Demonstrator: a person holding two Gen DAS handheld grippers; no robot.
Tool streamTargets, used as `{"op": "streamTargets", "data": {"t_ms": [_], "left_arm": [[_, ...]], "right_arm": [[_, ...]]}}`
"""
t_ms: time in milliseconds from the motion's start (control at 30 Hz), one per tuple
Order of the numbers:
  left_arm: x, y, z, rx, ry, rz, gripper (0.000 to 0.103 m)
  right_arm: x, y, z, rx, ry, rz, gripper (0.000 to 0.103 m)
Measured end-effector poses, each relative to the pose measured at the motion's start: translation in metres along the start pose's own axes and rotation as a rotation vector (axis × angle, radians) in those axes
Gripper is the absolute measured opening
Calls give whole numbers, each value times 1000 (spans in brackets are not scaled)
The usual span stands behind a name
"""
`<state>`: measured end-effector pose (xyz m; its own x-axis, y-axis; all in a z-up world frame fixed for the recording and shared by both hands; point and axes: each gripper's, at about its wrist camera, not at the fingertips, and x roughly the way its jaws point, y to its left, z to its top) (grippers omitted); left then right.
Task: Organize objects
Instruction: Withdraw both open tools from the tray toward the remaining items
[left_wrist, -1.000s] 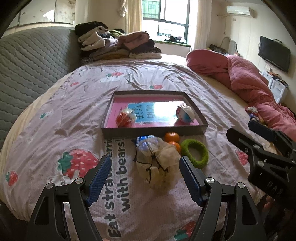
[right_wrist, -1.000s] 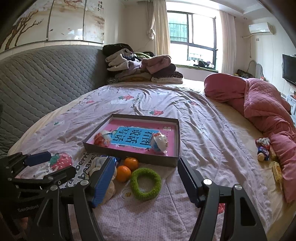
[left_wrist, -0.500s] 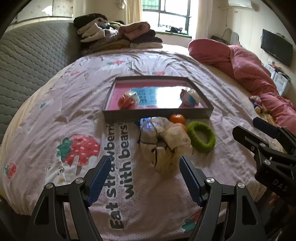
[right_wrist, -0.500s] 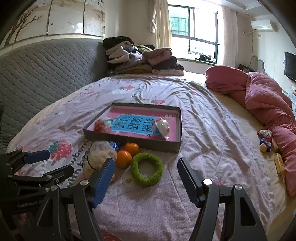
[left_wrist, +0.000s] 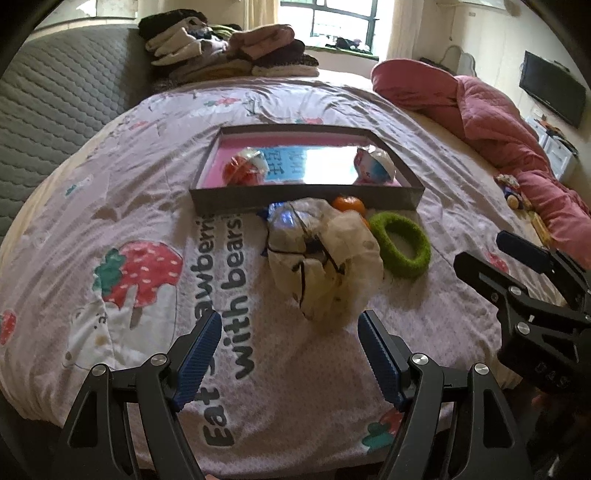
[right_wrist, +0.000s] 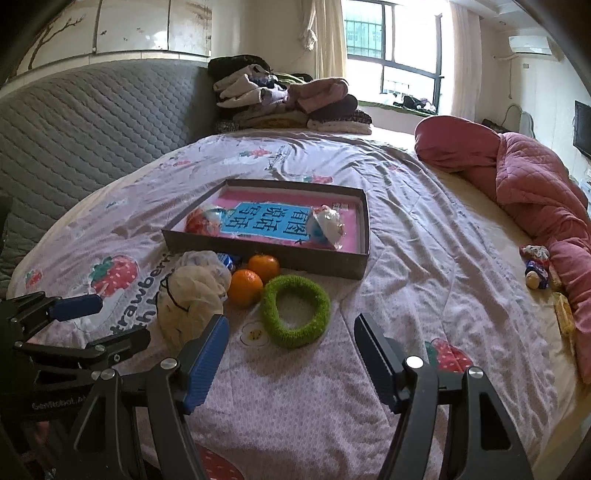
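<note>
Your left gripper (left_wrist: 289, 332) open, empty; cream bundle (left_wrist: 325, 258) just ahead. Right gripper (right_wrist: 291, 334) open; green ring (right_wrist: 295, 310) just ahead.

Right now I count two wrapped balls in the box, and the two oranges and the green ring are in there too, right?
Not quite. The two wrapped balls are in the box, but the two oranges and the green ring lie on the bedsheet just outside its near wall, as the right wrist view shows.
</note>
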<state>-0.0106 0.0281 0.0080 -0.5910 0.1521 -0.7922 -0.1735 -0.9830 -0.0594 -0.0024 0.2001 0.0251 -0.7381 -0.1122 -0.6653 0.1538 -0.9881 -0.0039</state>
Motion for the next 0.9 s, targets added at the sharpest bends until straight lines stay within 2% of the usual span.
{"op": "streamTargets", "data": {"t_ms": [333,900], "left_arm": [[9,1,-7,-4,23,-10,77],[20,13,-2,-44,6,-23,77]], "right_arm": [[10,-4,-10,12,34,-4,70],[27,-12,-18,33,61,-16,70]]}}
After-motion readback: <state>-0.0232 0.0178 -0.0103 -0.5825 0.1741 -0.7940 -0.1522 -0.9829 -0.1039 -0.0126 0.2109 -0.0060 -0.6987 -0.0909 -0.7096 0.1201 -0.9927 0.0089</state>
